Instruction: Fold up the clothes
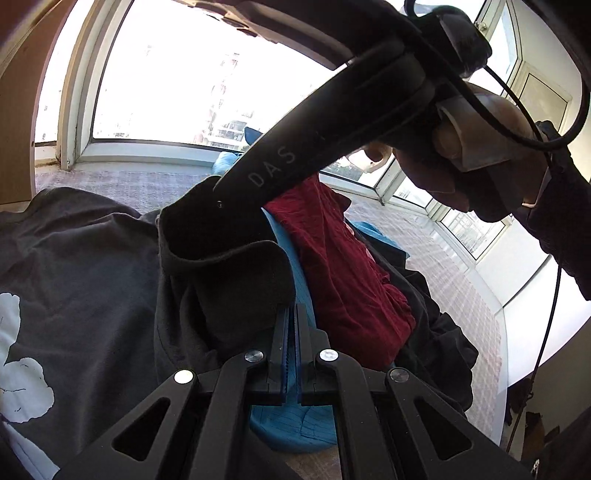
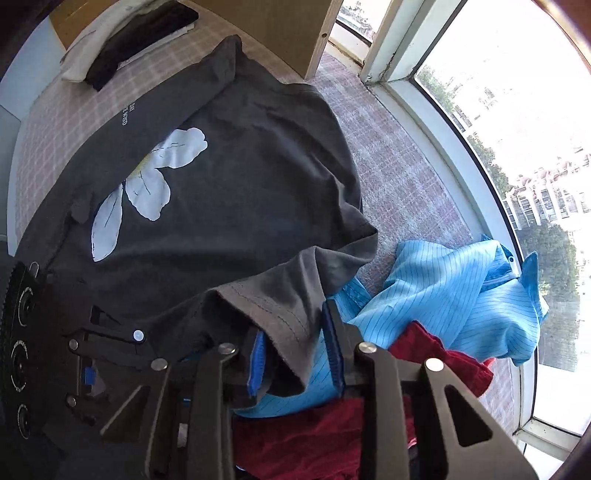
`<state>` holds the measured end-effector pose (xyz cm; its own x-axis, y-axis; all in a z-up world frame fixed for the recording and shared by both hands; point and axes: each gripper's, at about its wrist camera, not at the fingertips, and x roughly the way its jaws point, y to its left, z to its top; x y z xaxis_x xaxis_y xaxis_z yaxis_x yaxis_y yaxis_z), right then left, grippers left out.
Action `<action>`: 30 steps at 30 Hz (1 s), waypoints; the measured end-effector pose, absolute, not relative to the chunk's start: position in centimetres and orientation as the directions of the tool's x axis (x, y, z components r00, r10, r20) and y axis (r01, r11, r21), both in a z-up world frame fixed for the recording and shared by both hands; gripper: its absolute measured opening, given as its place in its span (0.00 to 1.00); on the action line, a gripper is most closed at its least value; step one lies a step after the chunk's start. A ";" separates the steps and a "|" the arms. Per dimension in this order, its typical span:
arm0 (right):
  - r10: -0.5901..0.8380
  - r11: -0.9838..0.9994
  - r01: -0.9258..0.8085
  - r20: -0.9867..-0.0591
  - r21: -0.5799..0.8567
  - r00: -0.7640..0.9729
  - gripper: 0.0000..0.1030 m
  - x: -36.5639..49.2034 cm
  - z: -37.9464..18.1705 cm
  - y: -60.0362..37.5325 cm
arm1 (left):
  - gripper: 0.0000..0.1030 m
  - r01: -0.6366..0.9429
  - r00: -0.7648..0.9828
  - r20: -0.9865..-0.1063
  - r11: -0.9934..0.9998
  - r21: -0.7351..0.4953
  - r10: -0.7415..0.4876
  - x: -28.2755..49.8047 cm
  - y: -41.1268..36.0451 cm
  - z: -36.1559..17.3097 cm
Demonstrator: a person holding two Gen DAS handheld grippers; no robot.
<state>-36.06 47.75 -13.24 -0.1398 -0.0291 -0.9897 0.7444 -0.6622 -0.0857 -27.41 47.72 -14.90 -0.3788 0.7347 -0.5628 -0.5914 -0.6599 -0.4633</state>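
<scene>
1. Straddling the sleeve (image 2: 266, 306) hem with the right gripper (image 2: 293, 319), jaws apart, pointing down.
2. Keeping the left gripper (image 1: 291, 308) shut just beside; cloth pinched or not, cannot tell.
3. Spread up-left from there: shirt (image 2: 229, 177), flower up.

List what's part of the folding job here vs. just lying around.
Job: dark flower-print T-shirt; blue striped shirt and red garment, piled beside it, unfolded.
Lying about: folded black garment in the far corner; brown board; window frame.
</scene>
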 end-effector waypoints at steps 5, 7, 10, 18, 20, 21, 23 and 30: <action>-0.197 -0.812 0.581 -0.962 0.051 -0.190 0.03 -37.5 -10.7 52.0 | 0.02 -0.590 -0.389 -0.504 -0.628 -0.507 0.771 -26.6 46.6 -14.0; -0.303 -0.853 0.502 -0.920 0.146 -0.248 0.03 -37.5 -7.9 54.7 | 0.02 -0.602 -0.386 -0.468 -0.602 -0.525 0.795 -26.3 46.3 -13.4; -0.449 -0.858 0.411 -0.838 0.307 -0.312 0.03 -36.9 -5.0 59.0 | 0.02 -0.617 -0.352 -0.491 -0.592 -0.518 0.797 -26.2 47.1 -13.9; -0.573 -0.820 0.168 -0.787 0.547 -0.231 0.03 -39.9 -9.7 63.0 | 0.02 -0.538 -0.301 -0.345 -0.457 -0.708 0.889 -27.2 45.1 -14.2; -0.574 -0.818 0.139 -0.780 0.558 -0.248 0.03 -40.7 -9.9 63.5 | 0.02 -0.538 -0.288 -0.322 -0.430 -0.725 0.902 -27.6 45.2 -13.2; -0.560 -0.827 0.120 -0.790 0.549 -0.248 0.03 -41.0 -10.2 63.8 | 0.02 -0.539 -0.280 -0.316 -0.420 -0.730 0.907 -27.9 45.4 -12.8; -0.527 -0.847 0.060 -0.819 0.529 -0.225 0.03 -41.7 -11.3 64.7 | 0.02 -0.547 -0.251 -0.303 -0.392 -0.740 0.920 -27.6 45.3 -12.5; -0.283 -0.957 0.127 -0.932 0.260 -0.228 0.17 -41.8 -11.9 66.0 | 0.11 -0.488 -0.231 -0.368 -0.435 -0.757 0.900 -27.4 44.5 -14.7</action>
